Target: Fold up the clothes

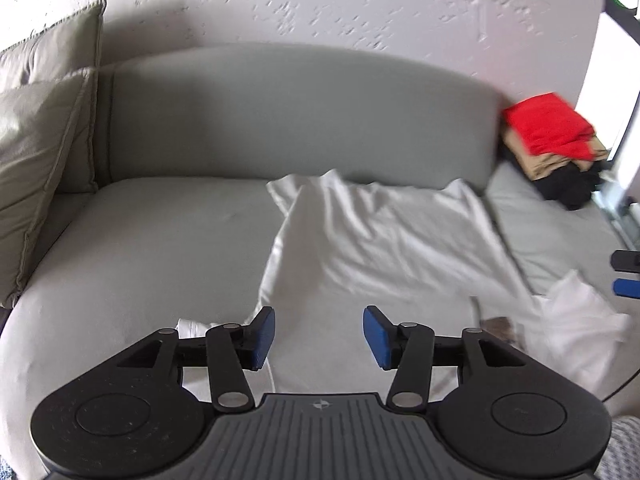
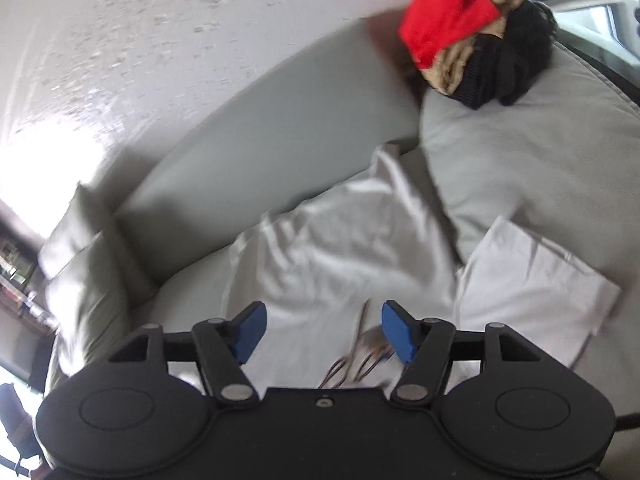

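A white T-shirt [image 1: 380,236] lies spread and wrinkled on the grey sofa seat [image 1: 160,240], with a dark print near its near edge. It also shows in the right wrist view [image 2: 340,256], one sleeve [image 2: 532,276] lying out to the right. My left gripper [image 1: 319,338] is open and empty, just above the shirt's near left part. My right gripper [image 2: 323,332] is open and empty over the shirt's print [image 2: 360,356]. Its fingertips [image 1: 626,286] show at the right edge of the left wrist view.
A stack of folded clothes, red [image 1: 548,128] on tan on black, sits at the sofa's far right corner; it also shows in the right wrist view [image 2: 452,12]. Two grey cushions [image 1: 44,128] lean at the left end. A textured white wall [image 1: 320,4] stands behind.
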A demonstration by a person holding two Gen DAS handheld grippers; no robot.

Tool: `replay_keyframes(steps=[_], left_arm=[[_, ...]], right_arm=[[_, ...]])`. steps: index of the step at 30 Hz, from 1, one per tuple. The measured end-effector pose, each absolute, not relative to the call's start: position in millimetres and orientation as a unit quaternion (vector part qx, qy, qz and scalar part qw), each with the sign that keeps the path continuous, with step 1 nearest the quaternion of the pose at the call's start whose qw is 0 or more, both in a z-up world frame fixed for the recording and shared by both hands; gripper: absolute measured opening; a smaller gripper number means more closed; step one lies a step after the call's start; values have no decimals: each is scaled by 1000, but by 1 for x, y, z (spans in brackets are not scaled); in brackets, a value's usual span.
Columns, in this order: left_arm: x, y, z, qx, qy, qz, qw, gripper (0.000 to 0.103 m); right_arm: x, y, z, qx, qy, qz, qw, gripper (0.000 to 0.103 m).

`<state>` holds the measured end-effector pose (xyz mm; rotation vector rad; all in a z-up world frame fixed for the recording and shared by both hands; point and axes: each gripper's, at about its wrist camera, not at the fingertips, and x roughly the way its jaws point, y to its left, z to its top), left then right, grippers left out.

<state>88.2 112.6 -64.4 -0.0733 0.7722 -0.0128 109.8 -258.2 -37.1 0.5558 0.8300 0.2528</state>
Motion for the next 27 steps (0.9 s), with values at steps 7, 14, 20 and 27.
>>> replay_keyframes(steps=[7, 14, 20, 27], left_arm=[[148, 146, -111, -88, 401, 12, 912, 32], [250, 176, -128, -74, 385, 37, 919, 41], [337, 216, -167, -164, 405, 40, 899, 46], [382, 236, -201, -245, 397, 4, 885, 47]], right_arm=[[175, -273, -94, 280, 421, 89, 858, 39], [271, -276, -123, 318, 409, 69, 852, 57], [347, -286, -160, 336, 404, 38, 850, 57], [411, -304, -193, 398, 403, 52, 822, 48]])
